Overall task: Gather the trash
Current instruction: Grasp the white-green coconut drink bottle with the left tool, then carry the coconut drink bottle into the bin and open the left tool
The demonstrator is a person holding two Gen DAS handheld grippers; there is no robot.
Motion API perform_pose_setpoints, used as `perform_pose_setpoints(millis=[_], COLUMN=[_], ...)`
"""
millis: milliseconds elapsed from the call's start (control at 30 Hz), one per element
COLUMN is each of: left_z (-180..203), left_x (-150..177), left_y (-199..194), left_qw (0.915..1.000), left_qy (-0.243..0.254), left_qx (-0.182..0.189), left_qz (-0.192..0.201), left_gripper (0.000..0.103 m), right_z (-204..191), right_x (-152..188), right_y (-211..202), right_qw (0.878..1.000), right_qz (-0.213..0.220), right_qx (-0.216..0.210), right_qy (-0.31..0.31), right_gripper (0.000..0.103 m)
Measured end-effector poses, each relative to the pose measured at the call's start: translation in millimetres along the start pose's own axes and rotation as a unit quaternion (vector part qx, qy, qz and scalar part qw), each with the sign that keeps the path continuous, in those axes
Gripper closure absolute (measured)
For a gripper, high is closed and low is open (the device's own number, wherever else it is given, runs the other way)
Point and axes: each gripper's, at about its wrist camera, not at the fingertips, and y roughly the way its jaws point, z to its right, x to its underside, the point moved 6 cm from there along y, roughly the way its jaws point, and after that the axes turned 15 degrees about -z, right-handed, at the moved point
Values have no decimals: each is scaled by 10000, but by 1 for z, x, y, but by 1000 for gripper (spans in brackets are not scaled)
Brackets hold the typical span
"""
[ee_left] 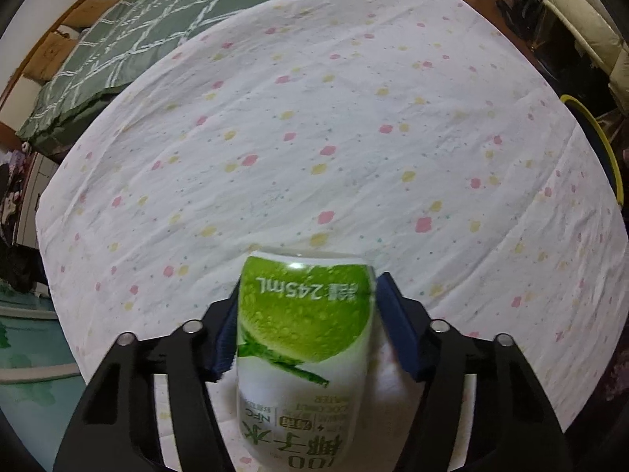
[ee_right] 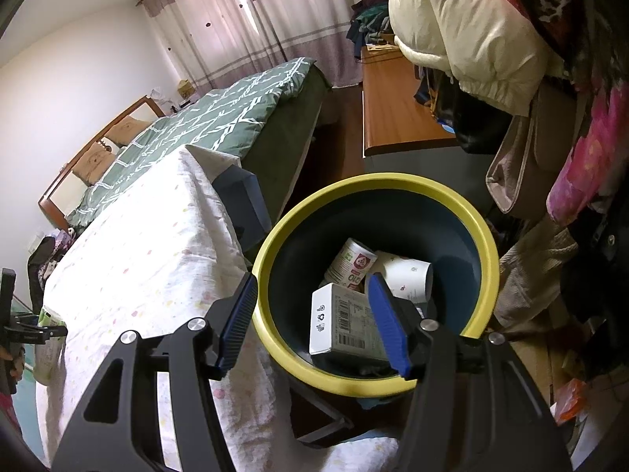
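Left gripper (ee_left: 304, 320) fingers clamp the coconut-water can (ee_left: 302, 354) over the counter (ee_left: 354, 137); right gripper (ee_right: 312, 326) empty, fingers apart above bin (ee_right: 487, 244). Next: carry can to bin, release.

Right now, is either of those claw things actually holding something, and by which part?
The left gripper has the green coconut-water can between its blue pads, across the can's sides at mid-body. The right gripper holds nothing, open above the yellow-rimmed bin.
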Motion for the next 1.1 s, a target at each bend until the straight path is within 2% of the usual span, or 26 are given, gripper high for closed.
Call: perform_pose_setpoints(millis=[67,267,333,467,667,967,1100], left_z=[4,14,14,9,1,21,31], left_x=[-2,1,5,20,54,92,89], left_y=[-1,-14,-25,-61,-108,-121,-121], left_qw=[9999,9998,9997,9964,9817,9721,9708], left_qy=[70,96,11,-348,-831,-892,-820], left_qx=[-38,-188,-177,-55,163,-23,169], left_qz=[-68,-21,161,777,1706,2170,2249], left_gripper=[49,50,50,50,51,52,52], right_z=[2,6,7,9,11,4,3], right_x=[0,1,0,1,3,7,8], right_y=[-1,-6,-9,-15,-27,-42,-49], right_qw=[10000,9999,9999,9997,9993,9986,9982], right_qz=[6,60,94,168,284,413,478], right_qx=[-31,-104,-129,-174,-233,-327,-348], right_qy=[19,49,59,60,52,-36,-73], right_gripper=[47,47,47,47,47,47,47])
